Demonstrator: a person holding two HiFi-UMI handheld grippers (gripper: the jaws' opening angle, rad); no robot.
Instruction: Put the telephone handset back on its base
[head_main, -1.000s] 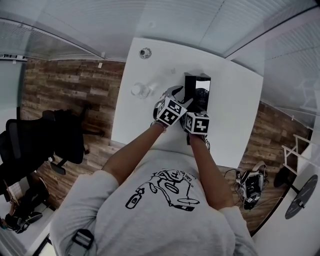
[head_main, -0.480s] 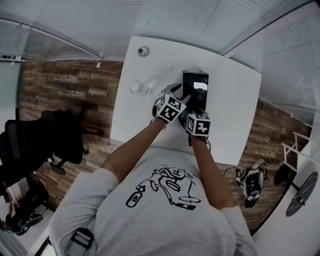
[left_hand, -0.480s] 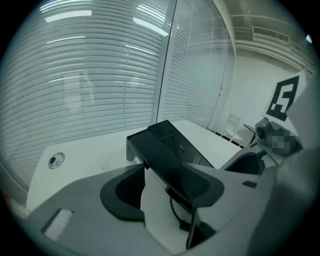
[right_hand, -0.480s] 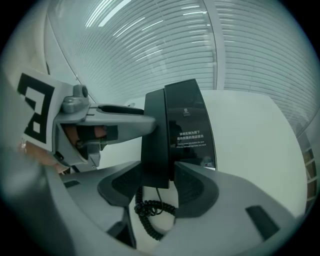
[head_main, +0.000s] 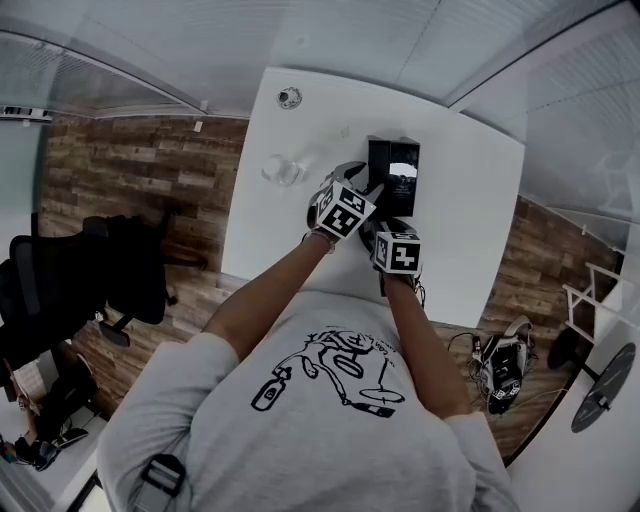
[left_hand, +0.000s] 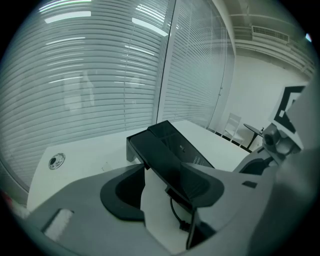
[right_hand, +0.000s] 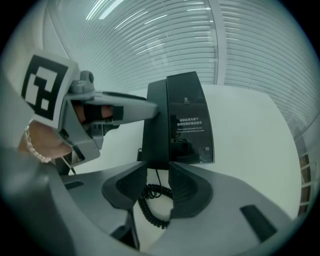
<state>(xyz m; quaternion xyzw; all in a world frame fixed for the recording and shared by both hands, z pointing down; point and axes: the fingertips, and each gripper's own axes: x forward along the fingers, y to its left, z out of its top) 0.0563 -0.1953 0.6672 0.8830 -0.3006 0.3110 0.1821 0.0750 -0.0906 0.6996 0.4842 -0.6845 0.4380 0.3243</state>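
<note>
On the white table (head_main: 470, 200) stands a black telephone base (head_main: 405, 175) (right_hand: 191, 120) (left_hand: 187, 147). The black handset (head_main: 378, 172) (right_hand: 156, 125) (left_hand: 162, 157) lies along the base's left side. A coiled cord (right_hand: 150, 202) hangs from its near end. My left gripper (head_main: 366, 192) (left_hand: 160, 187) comes in from the left, and both its jaws touch the handset. One finger (right_hand: 142, 107) rests on the handset's flank. My right gripper (head_main: 386, 224) (right_hand: 156, 177) is at the near end, its jaws closing. The handset's tip is just between them, and the pads are not pressing.
A round cable grommet (head_main: 289, 97) (left_hand: 56, 160) is set in the table's far left corner. A small clear round object (head_main: 282, 170) lies left of the phone. A dark office chair (head_main: 110, 280) stands on the wooden floor to the left. Window blinds run behind the table.
The left gripper has edged right, closer against the phone's left side. The right gripper stays at the phone's near end. The phone itself has not visibly moved.
</note>
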